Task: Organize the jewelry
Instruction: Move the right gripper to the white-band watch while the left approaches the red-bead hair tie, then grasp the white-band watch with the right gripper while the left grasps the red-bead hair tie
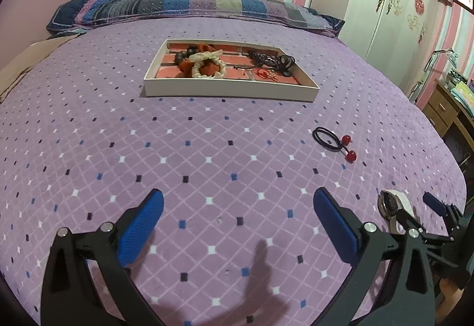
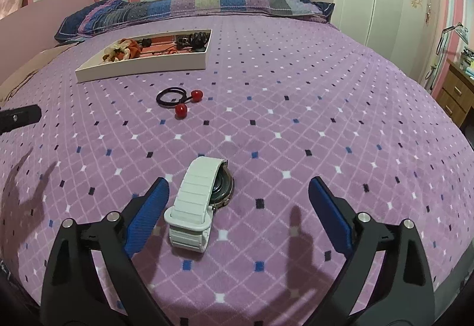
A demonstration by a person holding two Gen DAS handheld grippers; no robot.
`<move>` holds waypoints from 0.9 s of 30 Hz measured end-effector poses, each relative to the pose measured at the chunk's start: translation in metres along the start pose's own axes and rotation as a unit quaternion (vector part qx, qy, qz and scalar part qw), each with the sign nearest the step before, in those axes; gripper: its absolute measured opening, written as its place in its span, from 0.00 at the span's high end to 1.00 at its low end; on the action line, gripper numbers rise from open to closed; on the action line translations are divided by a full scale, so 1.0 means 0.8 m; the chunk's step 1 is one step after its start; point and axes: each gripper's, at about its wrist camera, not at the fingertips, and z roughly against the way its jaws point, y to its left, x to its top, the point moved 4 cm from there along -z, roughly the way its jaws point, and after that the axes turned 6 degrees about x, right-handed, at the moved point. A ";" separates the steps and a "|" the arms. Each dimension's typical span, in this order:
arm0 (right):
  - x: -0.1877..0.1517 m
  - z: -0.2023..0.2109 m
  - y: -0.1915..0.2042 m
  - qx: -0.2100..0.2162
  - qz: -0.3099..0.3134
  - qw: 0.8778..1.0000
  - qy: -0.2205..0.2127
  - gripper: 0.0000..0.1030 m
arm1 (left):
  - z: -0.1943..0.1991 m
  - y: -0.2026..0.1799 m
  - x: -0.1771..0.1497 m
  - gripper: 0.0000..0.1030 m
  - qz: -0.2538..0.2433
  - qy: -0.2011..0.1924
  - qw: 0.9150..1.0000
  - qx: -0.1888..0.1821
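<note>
Several pieces already lie in the shallow white cardboard tray [image 1: 231, 90] at twelve o'clock on the purple diamond-patterned bedspread [image 1: 177, 163]: a cream braided scrunchie [image 1: 207, 65], orange fabric and dark cords. Two remain outside it. The black elastic hair tie with two red beads [image 2: 177, 102] lies at eleven o'clock from the right claw [image 2: 238, 203], well short of the tray. The white link-band wristwatch [image 2: 197, 204] lies between that claw's spread jaws, close beside the left pad, not pinched. The left claw [image 1: 238, 222] is spread and empty. Judging by this, the sorting is well along, with watch and hair tie left.
</note>
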 end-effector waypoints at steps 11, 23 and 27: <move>-0.002 0.002 0.006 0.002 0.000 1.000 -0.001 0.16 | -0.010 -0.022 0.018 0.04 0.005 0.007 1.000 0.002; -0.016 -0.002 0.010 -0.005 -0.024 1.000 -0.011 0.32 | -0.052 -0.056 0.041 0.05 -0.001 0.007 1.000 -0.003; -0.020 -0.002 0.016 -0.007 -0.018 1.000 -0.017 0.43 | -0.065 -0.069 0.047 0.07 -0.009 0.010 1.000 -0.002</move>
